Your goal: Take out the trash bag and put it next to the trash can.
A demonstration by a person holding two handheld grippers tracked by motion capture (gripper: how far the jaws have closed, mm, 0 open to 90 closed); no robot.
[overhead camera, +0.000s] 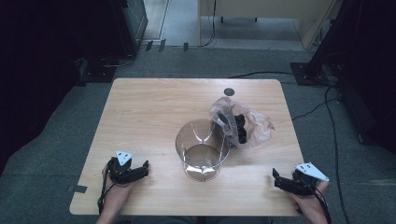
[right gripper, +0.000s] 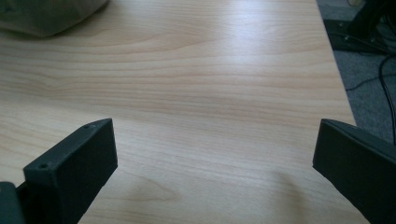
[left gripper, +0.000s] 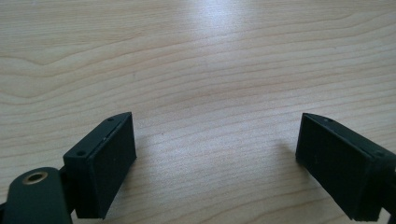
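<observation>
**Clear bin and crumpled bag wait at mid-table, both grippers idle**

Clear bin (overhead camera: pixel 202 149) stands upright near the middle of the wooden table (overhead camera: pixel 140 112), a transparent round container with nothing visible inside. Just behind it and to its right lies a crumpled plastic bag (overhead camera: pixel 247 122) with dark items (overhead camera: pixel 240 127) in it; the bag's edge seems to touch or overlap the bin's rim, though that contact cannot be told for sure.

The left gripper (overhead camera: pixel 140 169) rests low at the near left edge of the table, its jaws spread wide with only bare wood between them, as its own view confirms. The right gripper (overhead camera: pixel 277 179) sits at the near right edge, likewise wide open and empty.

By all appearances no step is yet under way. Judging from the layout, the next move would call for one gripper reaching forward to the bag while the other steadies the light bin, which could tip easily.

No brand, label or writing can be read anywhere.
</observation>
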